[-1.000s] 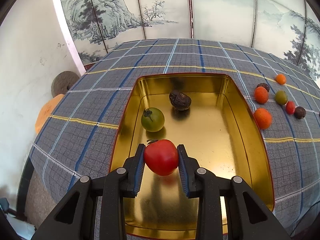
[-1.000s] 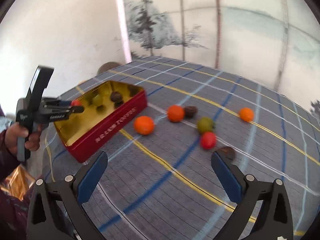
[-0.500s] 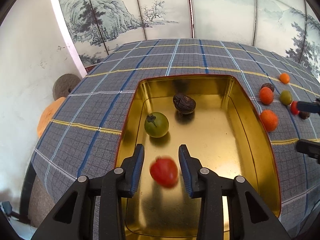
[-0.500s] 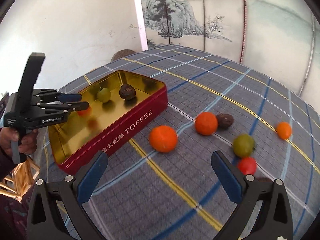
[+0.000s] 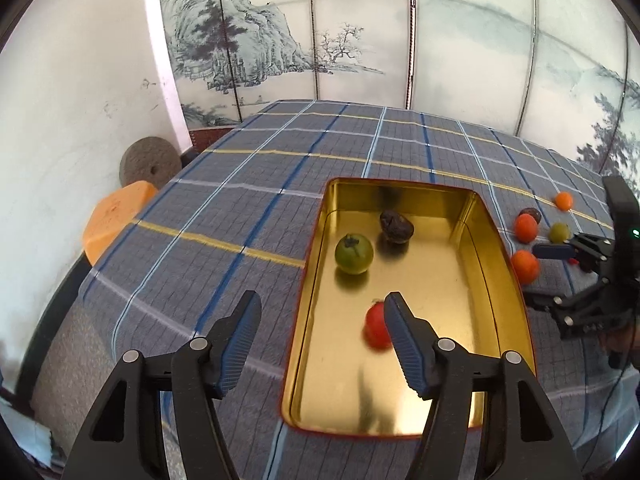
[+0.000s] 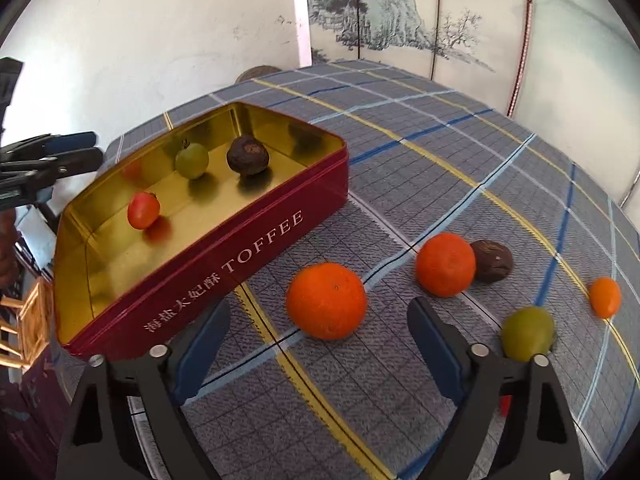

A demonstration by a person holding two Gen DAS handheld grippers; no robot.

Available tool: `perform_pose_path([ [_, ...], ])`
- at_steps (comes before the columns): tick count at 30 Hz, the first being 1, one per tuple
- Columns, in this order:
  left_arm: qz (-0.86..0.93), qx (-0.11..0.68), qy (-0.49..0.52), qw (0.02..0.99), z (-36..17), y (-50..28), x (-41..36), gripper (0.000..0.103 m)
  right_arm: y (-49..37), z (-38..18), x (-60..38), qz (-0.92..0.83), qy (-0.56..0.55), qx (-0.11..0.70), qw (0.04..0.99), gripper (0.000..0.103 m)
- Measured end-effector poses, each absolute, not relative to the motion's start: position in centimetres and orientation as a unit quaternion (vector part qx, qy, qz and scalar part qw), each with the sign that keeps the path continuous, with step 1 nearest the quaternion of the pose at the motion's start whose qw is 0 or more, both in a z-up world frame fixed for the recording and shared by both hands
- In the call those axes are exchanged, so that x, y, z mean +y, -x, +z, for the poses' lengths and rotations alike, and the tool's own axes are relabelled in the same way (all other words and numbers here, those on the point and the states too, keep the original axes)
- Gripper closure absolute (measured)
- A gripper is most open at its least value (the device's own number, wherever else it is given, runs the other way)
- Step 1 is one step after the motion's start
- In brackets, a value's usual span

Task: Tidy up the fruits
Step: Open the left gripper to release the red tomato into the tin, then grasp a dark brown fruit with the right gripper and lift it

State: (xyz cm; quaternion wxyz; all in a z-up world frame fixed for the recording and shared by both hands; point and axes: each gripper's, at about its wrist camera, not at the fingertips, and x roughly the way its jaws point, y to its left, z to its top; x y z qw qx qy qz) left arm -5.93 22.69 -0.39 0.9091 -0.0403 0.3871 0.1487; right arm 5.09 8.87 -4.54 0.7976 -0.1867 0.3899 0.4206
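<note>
The left claw [image 5: 320, 336] is released, its jaws opening with nothing pressed between them; the red tomato [image 5: 376, 330] lies loose in the gold tin [image 5: 508, 292], at 6 o'clock from the green tomato [image 5: 354, 255] and the dark fruit [image 5: 396, 227]. The right claw [image 6: 318, 344] is also released, jaws closing, with the nearest orange [image 6: 326, 300] at its 12 o'clock on the tabletop [image 6: 440, 140], untouched.

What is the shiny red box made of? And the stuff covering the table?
The red box looks like thin metal: its glossy gold inside mirrors the fruit, and the rim is crisply folded. The table cover looks like woven cloth, matte with checked threads, though the exact fibre cannot be told.
</note>
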Motion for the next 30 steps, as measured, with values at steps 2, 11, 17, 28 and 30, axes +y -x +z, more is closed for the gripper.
perform_pose_path([
  [2,0.152,0.388,0.037,0.908,-0.3,6.5,22.7,0.038,-5.3,-4.7,9.2,0.422,0.194,0.390,0.795,0.025],
  [11,0.148,0.388,0.036,0.909,0.0,7.4,22.0,0.038,-5.9,-5.4,10.1,0.426,0.213,0.396,0.785,0.043],
  [17,0.150,0.387,0.046,0.909,0.3,7.8,21.8,0.038,-6.3,-5.2,10.1,0.418,0.212,0.402,0.787,0.065],
  [28,0.144,0.383,0.046,0.911,1.0,8.5,20.7,0.038,-5.4,-5.0,9.5,0.413,0.199,0.400,0.794,0.065],
  [30,0.140,0.384,0.046,0.912,1.0,8.5,20.5,0.038,-5.2,-5.1,9.5,0.403,0.210,0.398,0.797,0.064],
])
